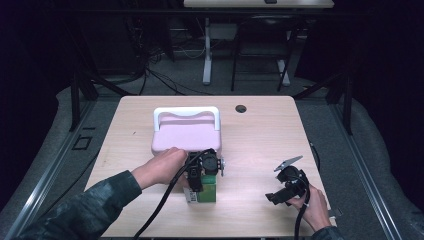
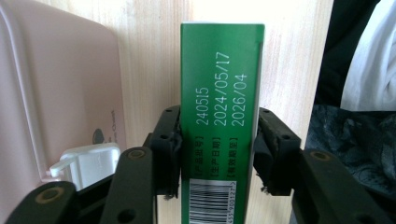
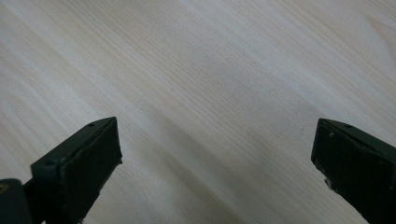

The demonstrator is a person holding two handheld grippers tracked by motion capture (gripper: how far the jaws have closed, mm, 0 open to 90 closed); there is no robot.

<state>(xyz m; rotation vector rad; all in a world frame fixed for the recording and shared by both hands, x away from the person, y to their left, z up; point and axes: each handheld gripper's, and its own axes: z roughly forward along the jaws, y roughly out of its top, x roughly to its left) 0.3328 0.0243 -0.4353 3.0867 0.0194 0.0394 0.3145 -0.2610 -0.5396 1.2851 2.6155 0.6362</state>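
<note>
the left gripper is seen clenched on the green carton, one black finger pressed flat against each long side, so the gap between them is filled by the carton's width. printed dates and a barcode are shown on the face turned up between the fingers, and the carton runs on well beyond the fingertips. in the high view the same gripper is held by the left hand with its fingers pointing down toward the near edge, and the green carton is found standing on the worktop under it. just beside one finger, a pink case is seen with its white latch close to the finger's outer side; touching cannot be told.

the right gripper is shown released, its two fingers spread wide apart with bare wood grain between them and nothing held. in the high view it is carried low by the right hand near the worktop's near right corner.

counted: one green carton, one pink case with one white handle, two grippers, two fingers on each.

open worktop is left all around the right fingers and beyond them toward the far edge, where one small round hole is marked. on the left, room is tight: the case sits directly beyond the gripper's body, the near edge of the worktop lies close past the fingertips, and free wood is left on the carton's far side from the case.
</note>
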